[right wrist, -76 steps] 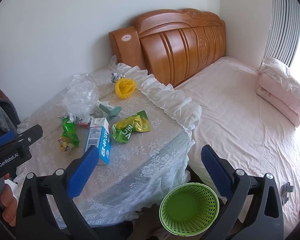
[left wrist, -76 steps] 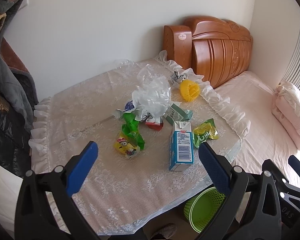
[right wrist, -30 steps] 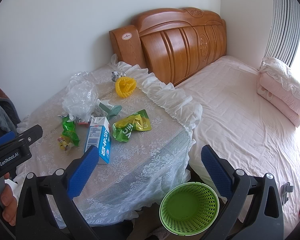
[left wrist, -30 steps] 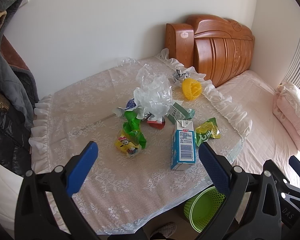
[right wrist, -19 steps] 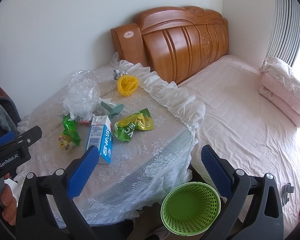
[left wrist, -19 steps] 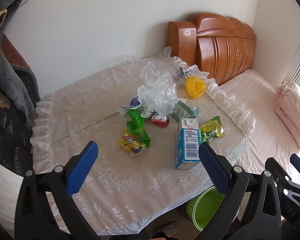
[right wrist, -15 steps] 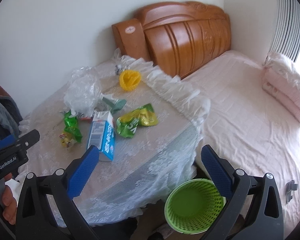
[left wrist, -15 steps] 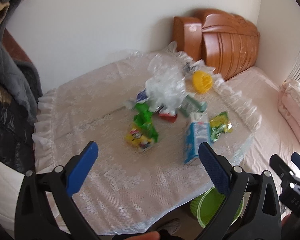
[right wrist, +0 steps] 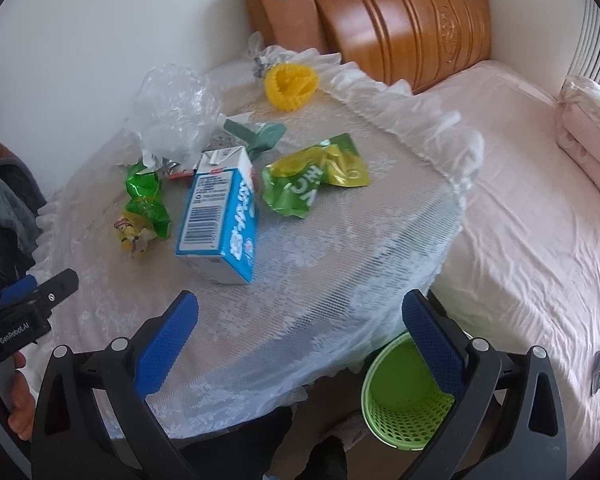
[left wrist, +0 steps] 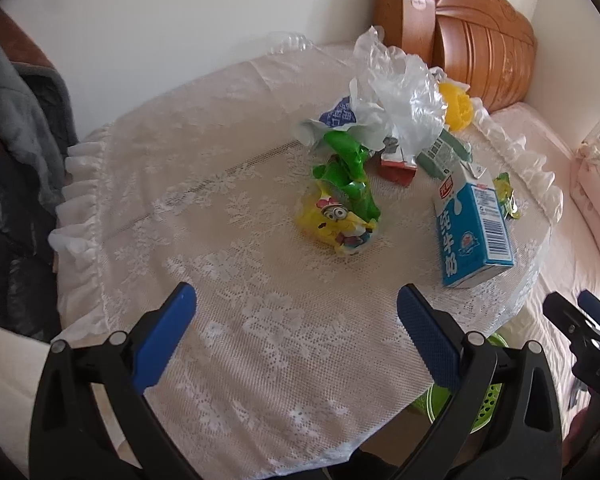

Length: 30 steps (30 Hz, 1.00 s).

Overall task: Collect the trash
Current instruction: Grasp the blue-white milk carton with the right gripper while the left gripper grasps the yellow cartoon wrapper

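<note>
Trash lies on a round table (left wrist: 260, 340) under a lace cloth. A blue milk carton (left wrist: 473, 227) (right wrist: 220, 208) stands near the right edge. A yellow cartoon wrapper (left wrist: 336, 226) (right wrist: 132, 232) and a green foil wrapper (left wrist: 346, 168) (right wrist: 146, 196) lie mid-table. Behind them are a crumpled clear plastic bag (left wrist: 396, 100) (right wrist: 176, 116), a red packet (left wrist: 398, 164), a teal carton (right wrist: 256, 134), a green snack bag (right wrist: 316, 172) and a yellow mesh cup (right wrist: 290, 84). My left gripper (left wrist: 296, 300) and right gripper (right wrist: 300, 308) hover open over the table's near edge, holding nothing.
A green mesh wastebasket (right wrist: 404, 396) (left wrist: 484, 396) stands on the floor below the table's right edge. A bed with pink sheets (right wrist: 540, 220) and a wooden headboard (right wrist: 400, 20) fills the right side. Dark clothing (left wrist: 16, 140) hangs at the left. A hand (right wrist: 20, 408) holds the left gripper.
Both grippers have moved forward and down toward the table, so the trash looks nearer and larger. The jaws stay open and nothing on the table has moved.
</note>
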### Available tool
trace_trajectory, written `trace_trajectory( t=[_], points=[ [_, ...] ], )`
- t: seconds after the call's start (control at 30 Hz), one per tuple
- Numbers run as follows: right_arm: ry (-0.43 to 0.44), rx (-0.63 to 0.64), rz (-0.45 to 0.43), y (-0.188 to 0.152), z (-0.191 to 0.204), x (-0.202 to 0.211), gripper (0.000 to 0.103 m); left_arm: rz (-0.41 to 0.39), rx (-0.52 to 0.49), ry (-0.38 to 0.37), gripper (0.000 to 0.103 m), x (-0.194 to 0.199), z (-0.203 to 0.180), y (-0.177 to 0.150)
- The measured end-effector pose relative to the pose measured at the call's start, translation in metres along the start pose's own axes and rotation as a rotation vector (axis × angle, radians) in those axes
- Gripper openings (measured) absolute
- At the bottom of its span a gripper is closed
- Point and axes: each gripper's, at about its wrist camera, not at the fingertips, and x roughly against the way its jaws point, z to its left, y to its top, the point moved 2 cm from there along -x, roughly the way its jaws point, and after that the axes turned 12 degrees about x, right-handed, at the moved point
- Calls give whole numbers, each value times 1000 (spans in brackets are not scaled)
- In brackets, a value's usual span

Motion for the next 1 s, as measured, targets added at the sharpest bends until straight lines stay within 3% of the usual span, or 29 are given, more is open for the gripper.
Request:
trace_trajectory(
  t=[0.2, 0.37, 0.47, 0.53, 0.77, 1.0],
  points=[
    [-17, 34, -19, 22, 22, -18, 100, 29, -13, -41, 96, -21, 4, 12],
    [0, 32, 14, 42, 36, -48, 87, 56, -39, -71, 96, -39, 4, 16],
    [1, 29, 52, 48, 42, -68, 70, 74, -42, -87, 96, -49, 3, 17],
    [12, 26, 69, 50, 44, -77, 45, 87, -46, -102, 96, -56, 0, 18],
    [37, 10, 66, 51, 45, -81, 45, 29, -171, -102, 96, -79, -16, 20],
    [70, -54, 38, 45, 32, -57, 45, 1, -358, -167, 96, -102, -32, 35]
  ],
)
